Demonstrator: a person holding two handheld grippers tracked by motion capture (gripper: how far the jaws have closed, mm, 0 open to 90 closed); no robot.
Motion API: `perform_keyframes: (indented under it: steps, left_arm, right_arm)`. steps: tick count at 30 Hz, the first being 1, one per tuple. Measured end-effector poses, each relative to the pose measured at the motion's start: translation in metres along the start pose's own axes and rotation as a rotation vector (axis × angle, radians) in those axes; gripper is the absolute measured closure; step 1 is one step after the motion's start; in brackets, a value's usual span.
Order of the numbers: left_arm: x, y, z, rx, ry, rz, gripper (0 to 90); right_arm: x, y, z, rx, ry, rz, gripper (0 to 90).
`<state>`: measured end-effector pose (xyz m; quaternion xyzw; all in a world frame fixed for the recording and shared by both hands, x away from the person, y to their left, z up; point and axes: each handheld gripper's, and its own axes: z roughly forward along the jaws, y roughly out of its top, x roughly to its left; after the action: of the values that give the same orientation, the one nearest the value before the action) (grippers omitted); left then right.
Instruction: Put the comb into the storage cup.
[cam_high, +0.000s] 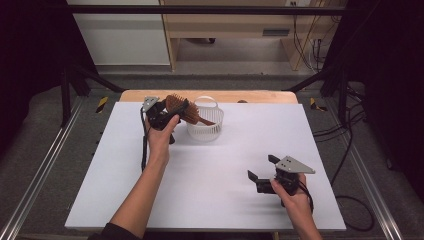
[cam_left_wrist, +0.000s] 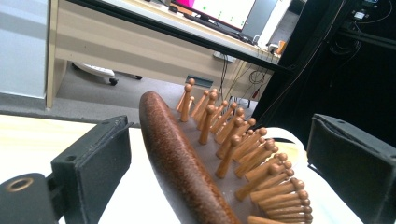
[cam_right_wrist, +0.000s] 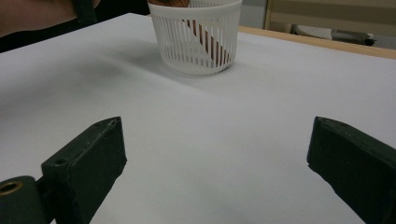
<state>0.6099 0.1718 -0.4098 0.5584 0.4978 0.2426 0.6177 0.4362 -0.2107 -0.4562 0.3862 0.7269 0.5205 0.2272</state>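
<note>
Wooden hairbrush (cam_left_wrist: 205, 158) between the wide-open jaws of the left gripper (cam_high: 162, 116), handle leaning into the white slatted basket (cam_high: 205, 125) just beside, right gripper (cam_high: 264, 175) wide open, empty, over bare white table (cam_high: 210, 170) near its front edge

Setting, as I see it: lab or recording workroom. White bench (cam_high: 210, 180) inside black frame (cam_high: 200, 10); wooden desk (cam_left_wrist: 116, 44), monitor (cam_left_wrist: 224, 11), trailing cables (cam_high: 345, 145).

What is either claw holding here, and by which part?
It cannot be told for the left claw: its jaws flank the hairbrush head without touching it. Its handle sits in the basket. The right claw holds nothing.
</note>
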Motion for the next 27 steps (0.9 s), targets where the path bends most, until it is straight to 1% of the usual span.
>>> perform_keyframes:
  steps: [4,10,14,18,21,23,27]
  left_arm:
    - [-0.0014,-0.0002,-0.0002,0.0,-0.002,0.006,6.5]
    - [-0.0002,0.0011,-0.002,-0.01,0.009,0.006,6.5]
    - [-0.0007,0.0011,-0.0038,-0.014,0.011,0.026,6.5]
    - [-0.0008,0.0011,-0.0047,-0.014,0.013,0.031,6.3]
    - [-0.002,0.0013,-0.0051,-0.013,0.015,0.048,5.9]
    - [-0.0024,0.0014,-0.0056,-0.015,0.016,0.045,5.9]
    - [-0.0044,0.0022,-0.0062,-0.023,0.019,0.068,6.2]
  right_arm:
    - [-0.0001,0.0,0.0,0.0,0.0,0.0,4.8]
    - [-0.0003,0.0,0.0,0.0,0.0,0.001,4.8]
    - [-0.0002,-0.0001,0.0003,0.001,0.002,-0.001,4.8]
    - [0.0,-0.0002,0.0005,0.003,0.002,0.0,4.8]
    - [0.0001,-0.0002,0.0004,0.004,0.001,0.001,4.8]
    - [-0.0001,-0.0003,0.0005,0.004,0.002,0.0,4.8]
    - [0.0,-0.0002,0.0005,0.003,0.002,0.0,4.8]
